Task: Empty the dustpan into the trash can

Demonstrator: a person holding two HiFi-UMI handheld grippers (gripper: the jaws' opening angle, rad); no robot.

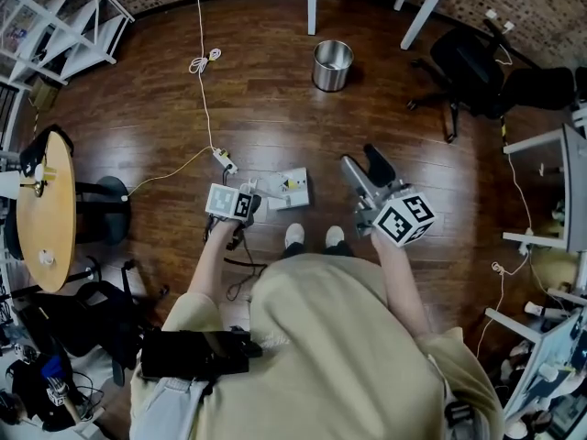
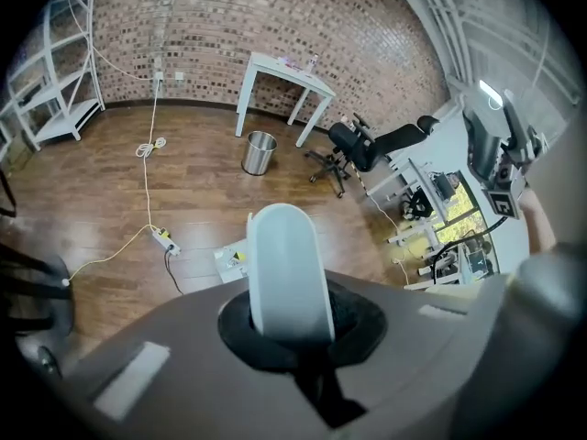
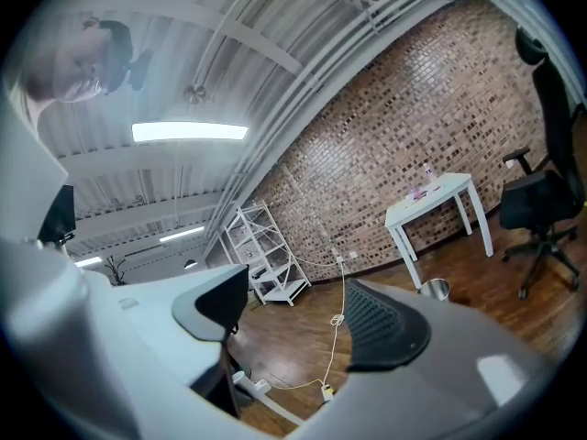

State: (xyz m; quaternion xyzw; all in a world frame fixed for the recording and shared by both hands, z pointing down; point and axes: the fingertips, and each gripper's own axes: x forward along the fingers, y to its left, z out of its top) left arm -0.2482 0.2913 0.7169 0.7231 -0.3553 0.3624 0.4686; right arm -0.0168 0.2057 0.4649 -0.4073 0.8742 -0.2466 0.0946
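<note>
A metal trash can (image 1: 332, 65) stands on the wooden floor ahead of me, and it also shows as the trash can (image 2: 260, 152) and the trash can (image 3: 435, 289). My left gripper (image 1: 251, 198) is shut on the white handle (image 2: 284, 273) of the dustpan (image 1: 289, 188), a pale pan with a yellow mark low by my feet. I cannot tell whether the pan touches the floor. Only a corner of the pan (image 2: 229, 259) shows behind the handle. My right gripper (image 1: 359, 157) points level towards the can, and its pads (image 3: 381, 324) stand a little apart with nothing between them.
A power strip (image 1: 225, 161) on a long white cable lies just left of the dustpan. A black office chair (image 1: 468, 62) and white table legs (image 1: 314, 3) stand near the can. A round wooden table (image 1: 46, 209) and a white rack (image 1: 64, 16) are at the left.
</note>
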